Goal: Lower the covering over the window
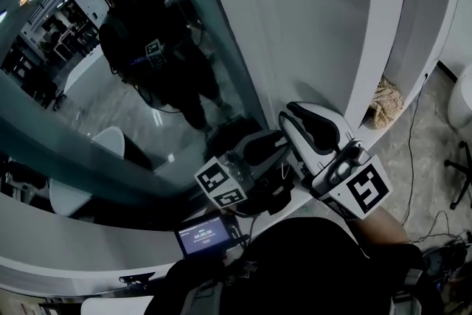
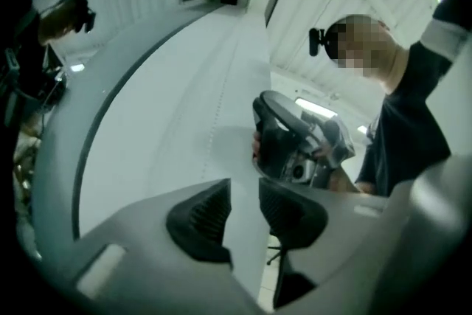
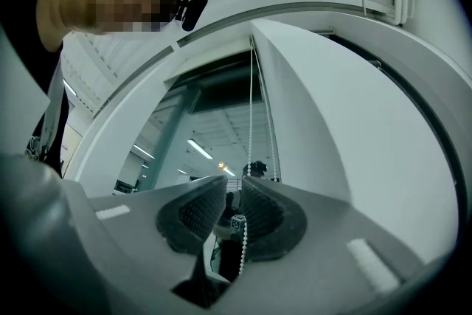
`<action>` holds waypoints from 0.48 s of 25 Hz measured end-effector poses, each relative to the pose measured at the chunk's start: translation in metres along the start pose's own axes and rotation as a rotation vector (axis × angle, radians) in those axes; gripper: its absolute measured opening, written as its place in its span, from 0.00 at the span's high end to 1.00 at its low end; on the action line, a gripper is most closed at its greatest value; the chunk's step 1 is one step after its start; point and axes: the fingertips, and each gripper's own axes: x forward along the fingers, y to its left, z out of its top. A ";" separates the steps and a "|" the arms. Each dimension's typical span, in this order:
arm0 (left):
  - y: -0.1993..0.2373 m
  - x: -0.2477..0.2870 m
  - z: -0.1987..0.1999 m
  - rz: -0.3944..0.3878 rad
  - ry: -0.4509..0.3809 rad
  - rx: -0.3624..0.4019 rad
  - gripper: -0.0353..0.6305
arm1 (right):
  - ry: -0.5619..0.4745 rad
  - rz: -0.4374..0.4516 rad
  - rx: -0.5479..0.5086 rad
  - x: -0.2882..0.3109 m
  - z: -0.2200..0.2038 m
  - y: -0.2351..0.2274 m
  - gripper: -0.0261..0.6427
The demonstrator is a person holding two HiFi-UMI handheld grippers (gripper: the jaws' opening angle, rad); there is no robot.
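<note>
A white bead chain hangs from the top of the window frame and runs down between the pads of my right gripper. It lies along the right pad, and a narrow gap still shows between the jaws. In the head view the right gripper points at the edge of the window glass, beside a white panel. My left gripper is just left of it, below the glass. Its jaws stand apart with nothing between them, and the right gripper shows ahead of them.
The glass reflects a person and a lit room. A curved white sill runs below the window. A tan bundle sits at the sill's right end. A cable and a chair base are on the floor. A small lit screen sits at the person's chest.
</note>
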 end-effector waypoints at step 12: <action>0.065 0.017 0.056 0.345 -0.142 0.243 0.68 | 0.019 0.049 -0.055 -0.014 -0.002 0.012 0.89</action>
